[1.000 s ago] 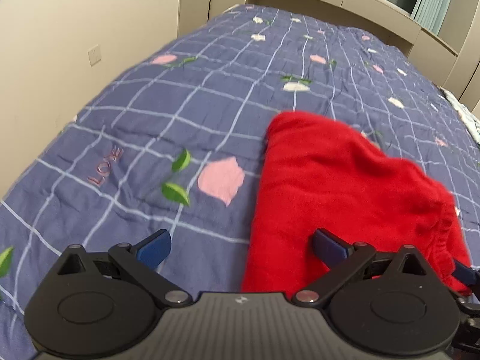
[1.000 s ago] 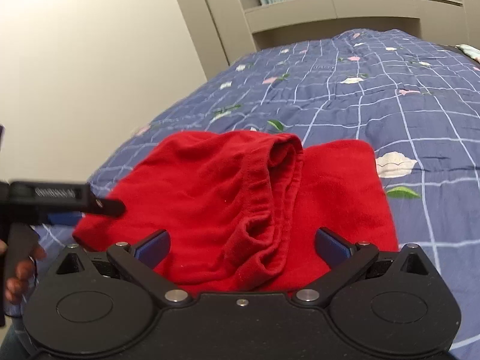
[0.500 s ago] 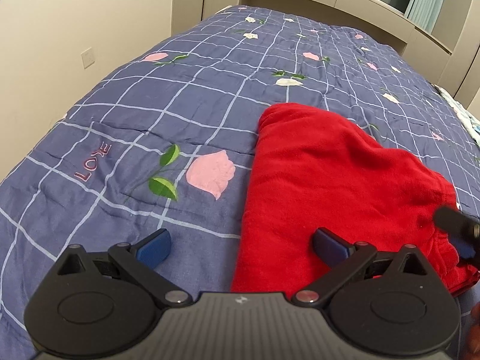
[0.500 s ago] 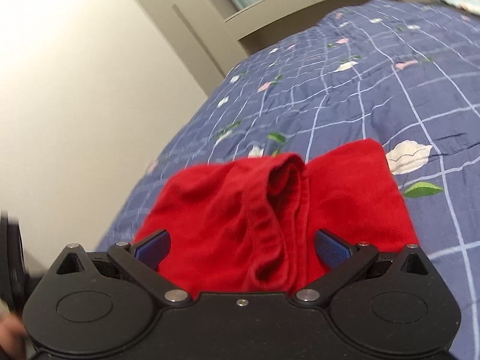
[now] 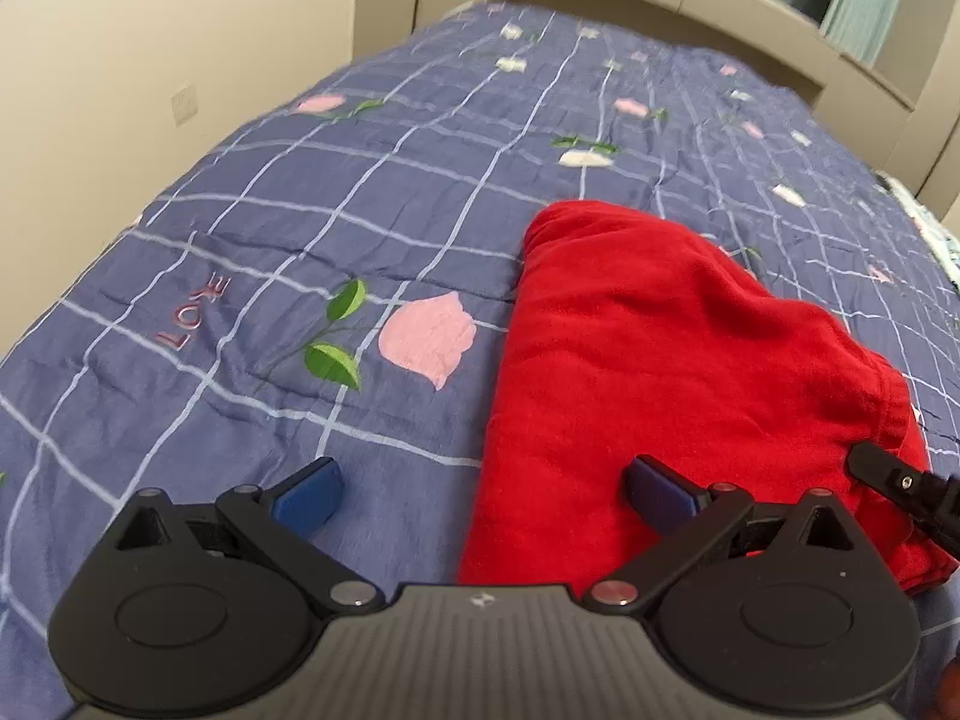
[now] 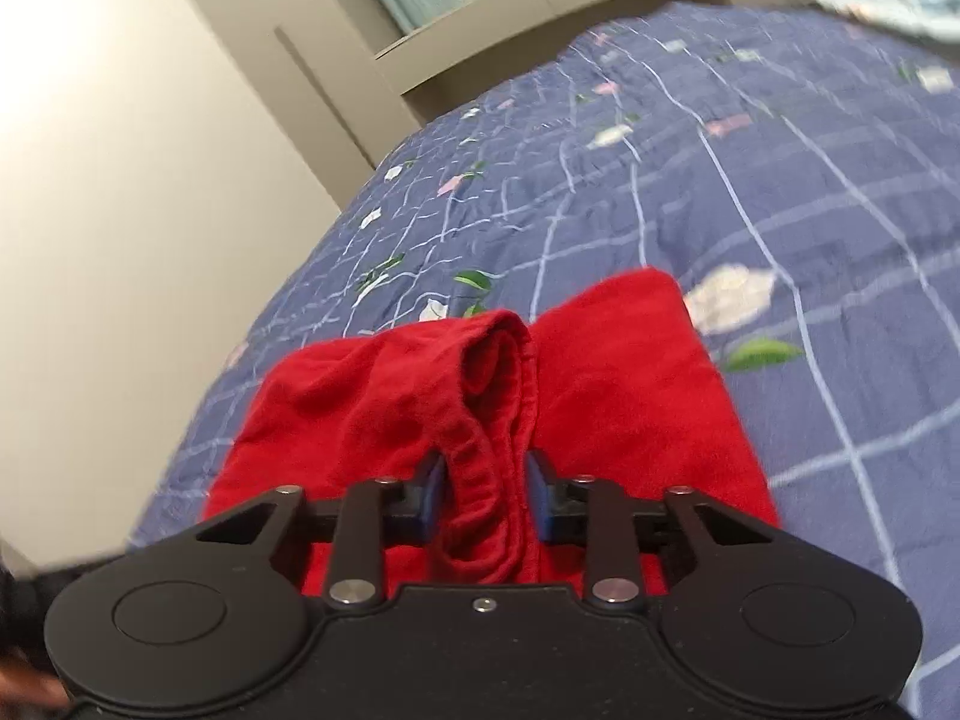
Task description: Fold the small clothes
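The left gripper point(image 5: 483, 495), left of the red garment point(image 5: 654, 360), hangs wide apart and empty over the garment's near left edge. The right gripper point(image 6: 485, 501), wide a second ago, is closing around the bunched waistband point(image 6: 480, 480), which sits between its pads; the next fold is likely starting. The garment lies on a blue checked flowered quilt point(image 5: 270, 252); beige walls stand left of it, a curtained window beyond.

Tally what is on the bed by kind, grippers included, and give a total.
Red garment: 1
Quilt: 1
Grippers: 2, the left gripper open over the garment's edge, the right gripper closing on the garment's bunched waistband
Total: 4
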